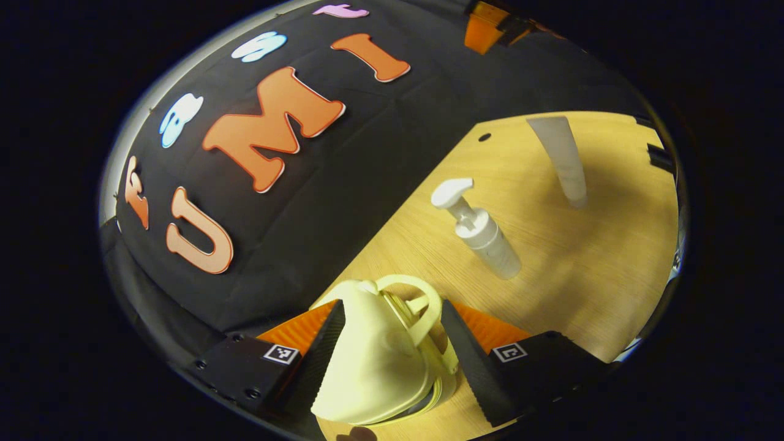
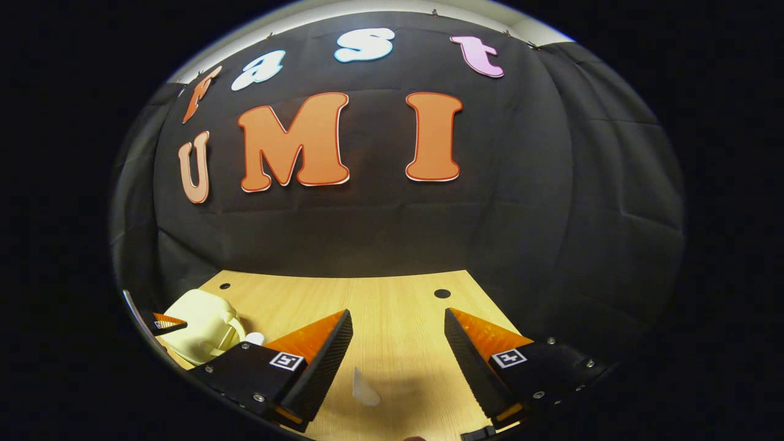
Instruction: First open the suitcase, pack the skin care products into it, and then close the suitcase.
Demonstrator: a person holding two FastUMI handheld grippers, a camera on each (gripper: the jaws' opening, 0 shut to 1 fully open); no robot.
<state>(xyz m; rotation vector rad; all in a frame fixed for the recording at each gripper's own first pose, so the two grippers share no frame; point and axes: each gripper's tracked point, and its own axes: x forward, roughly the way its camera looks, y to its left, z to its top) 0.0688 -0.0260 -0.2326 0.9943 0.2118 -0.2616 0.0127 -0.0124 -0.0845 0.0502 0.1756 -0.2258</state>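
Note:
A small pale yellow suitcase (image 1: 380,361) lies shut on the wooden table (image 1: 582,275), handle up, between the fingers of my left gripper (image 1: 392,304). The jaws stand wide, one along each side of the case. Beyond it stands a white pump bottle (image 1: 484,236), and farther off a white tube (image 1: 563,159). In the right gripper view my right gripper (image 2: 397,313) hovers open over the table (image 2: 392,288), with the tip of the white tube (image 2: 365,387) showing low between its fingers. The suitcase (image 2: 202,324) sits at the far left there, with one finger of the left gripper (image 2: 164,323) beside it.
The black cloth wall rises right behind the table's back edge. Two small round holes (image 2: 442,293) mark the tabletop near that edge. Bare wood stretches between the pump bottle and the tube.

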